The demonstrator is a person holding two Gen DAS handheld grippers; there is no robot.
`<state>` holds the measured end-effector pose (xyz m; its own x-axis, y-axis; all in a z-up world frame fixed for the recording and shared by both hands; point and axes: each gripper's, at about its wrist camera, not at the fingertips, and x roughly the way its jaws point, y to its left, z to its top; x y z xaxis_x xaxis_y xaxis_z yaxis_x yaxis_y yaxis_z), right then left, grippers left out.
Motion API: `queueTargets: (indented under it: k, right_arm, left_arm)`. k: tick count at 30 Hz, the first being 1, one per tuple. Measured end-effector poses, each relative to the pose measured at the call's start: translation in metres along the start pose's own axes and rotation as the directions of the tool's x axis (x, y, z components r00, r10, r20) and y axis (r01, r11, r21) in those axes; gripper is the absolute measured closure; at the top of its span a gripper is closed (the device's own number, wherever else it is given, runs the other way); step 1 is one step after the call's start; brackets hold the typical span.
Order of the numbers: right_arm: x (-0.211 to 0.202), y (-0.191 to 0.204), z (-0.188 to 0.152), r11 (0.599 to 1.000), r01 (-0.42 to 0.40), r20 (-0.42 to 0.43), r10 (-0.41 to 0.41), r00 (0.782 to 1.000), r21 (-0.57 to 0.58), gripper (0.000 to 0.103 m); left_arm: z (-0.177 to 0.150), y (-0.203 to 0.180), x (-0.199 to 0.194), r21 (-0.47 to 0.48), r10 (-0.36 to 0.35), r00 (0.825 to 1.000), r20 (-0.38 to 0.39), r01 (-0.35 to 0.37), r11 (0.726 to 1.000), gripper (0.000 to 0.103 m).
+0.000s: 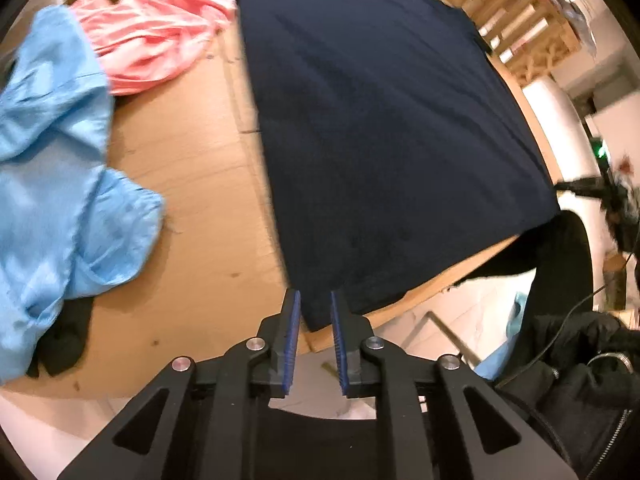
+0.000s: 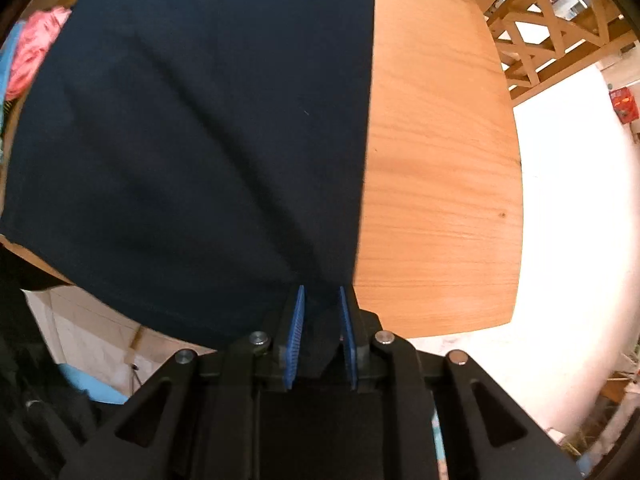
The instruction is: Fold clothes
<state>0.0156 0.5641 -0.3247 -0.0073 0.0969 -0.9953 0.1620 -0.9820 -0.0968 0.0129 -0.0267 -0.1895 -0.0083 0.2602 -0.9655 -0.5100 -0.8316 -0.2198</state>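
Black linkage and blue ribbed pads fill the bottom of both wrist views. Pointing down over the near edge of the table, the left gripper (image 1: 316, 300) has its jaws a little apart, and the near corner of the dark navy garment (image 1: 380, 128) lies in the gap without the pads pressing on it. On the other side, the right gripper (image 2: 322, 294) likewise stands slightly parted, with the garment's other near corner, bunched into a small fold, sitting loose between the pads. That navy garment is spread flat across the middle of the wooden table (image 1: 192, 168), its hem hanging just over the near rim. To its left in the left wrist view lie a crumpled light blue shirt (image 1: 56, 168) and, beyond it, a pink garment (image 1: 152, 40) touching the navy one at the far end; a small black piece of cloth (image 1: 64, 336) shows under the blue shirt's near edge. Right of the navy cloth the tabletop is bare, light wood with fine grain. Past the table stand a wooden lattice frame (image 2: 532, 36) and a white floor (image 2: 572, 240). A dark jacket (image 1: 592, 380) with a zip and a thin cable sits at the lower right of the left view. Some small packages on the frame are too blurred to read.
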Motion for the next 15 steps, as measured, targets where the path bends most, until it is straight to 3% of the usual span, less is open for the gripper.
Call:
queueTargets:
  k: [2,7,11,15]
  right_arm:
    - [0.003,0.004,-0.007,1.0,-0.005,-0.013,0.004,1.0,-0.019,0.062]
    - [0.011,-0.001,-0.023,0.999,-0.037,-0.035,0.037,0.999,-0.004,0.061]
    - [0.018,-0.016,-0.029,0.996,-0.074,-0.033,0.076,0.997,0.055,0.061]
    - [0.02,-0.03,-0.033,0.988,-0.109,-0.011,0.111,0.994,0.112,0.061]
  left_arm:
    - [0.002,-0.003,0.016,0.008,0.01,0.999,-0.038,-0.01,1.0,0.079]
    - [-0.004,0.001,0.042,-0.024,0.017,0.995,-0.102,-0.02,1.0,0.078]
    - [-0.007,0.001,0.053,-0.046,0.018,0.992,-0.122,-0.024,0.999,0.071]
    - [-0.005,-0.003,0.061,-0.045,0.021,0.993,-0.119,-0.026,0.999,0.071]
